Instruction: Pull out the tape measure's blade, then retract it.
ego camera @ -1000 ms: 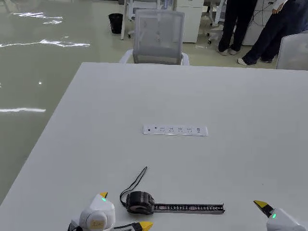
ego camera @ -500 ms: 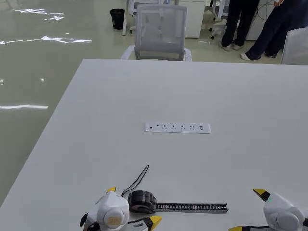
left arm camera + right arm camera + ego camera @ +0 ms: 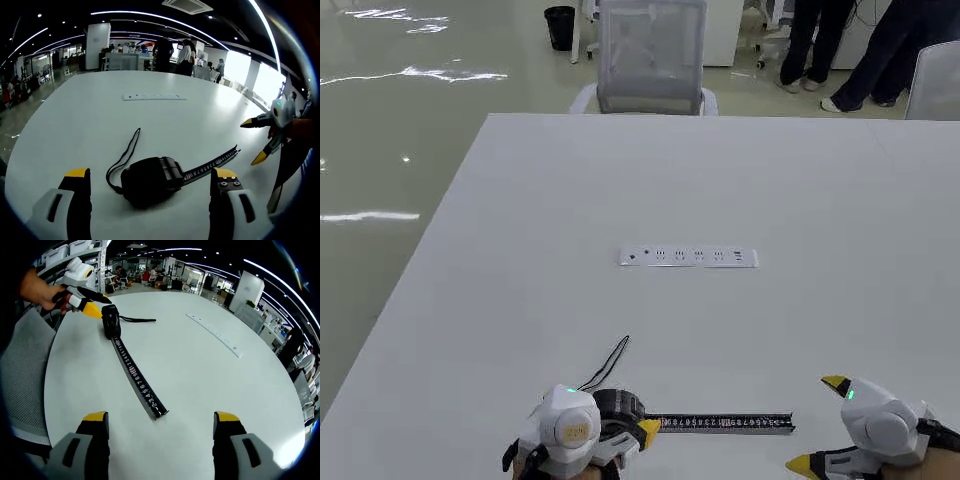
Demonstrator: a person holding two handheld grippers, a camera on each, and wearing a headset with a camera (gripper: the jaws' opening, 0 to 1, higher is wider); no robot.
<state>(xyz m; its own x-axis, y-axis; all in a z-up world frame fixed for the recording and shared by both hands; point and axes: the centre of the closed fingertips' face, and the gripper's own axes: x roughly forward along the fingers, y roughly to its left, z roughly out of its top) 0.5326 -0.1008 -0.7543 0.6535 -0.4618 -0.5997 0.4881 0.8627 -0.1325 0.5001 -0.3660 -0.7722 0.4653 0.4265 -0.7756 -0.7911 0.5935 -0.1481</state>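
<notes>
A black tape measure (image 3: 618, 405) lies on the white table (image 3: 720, 180) near its front edge. Its blade (image 3: 725, 423) is drawn out flat to the right and a black wrist strap (image 3: 608, 361) trails behind. My left gripper (image 3: 151, 173) is open, and the case (image 3: 150, 181) sits on the table between its yellow-tipped jaws without touching them. My right gripper (image 3: 161, 416) is open too, with the blade's end (image 3: 156, 411) lying just ahead of its jaws. In the head view the right gripper (image 3: 817, 422) is a little right of the blade's tip.
A white power strip (image 3: 688, 257) lies in the table's middle. A grey mesh chair (image 3: 650, 50) stands at the far edge, another chair (image 3: 932, 80) at the far right. People (image 3: 820, 40) stand beyond, and a black bin (image 3: 559, 25) is on the floor.
My left gripper has moved forward and right until its jaws flank the tape case. My right gripper has come in leftward toward the blade's end. The tape measure has not moved.
</notes>
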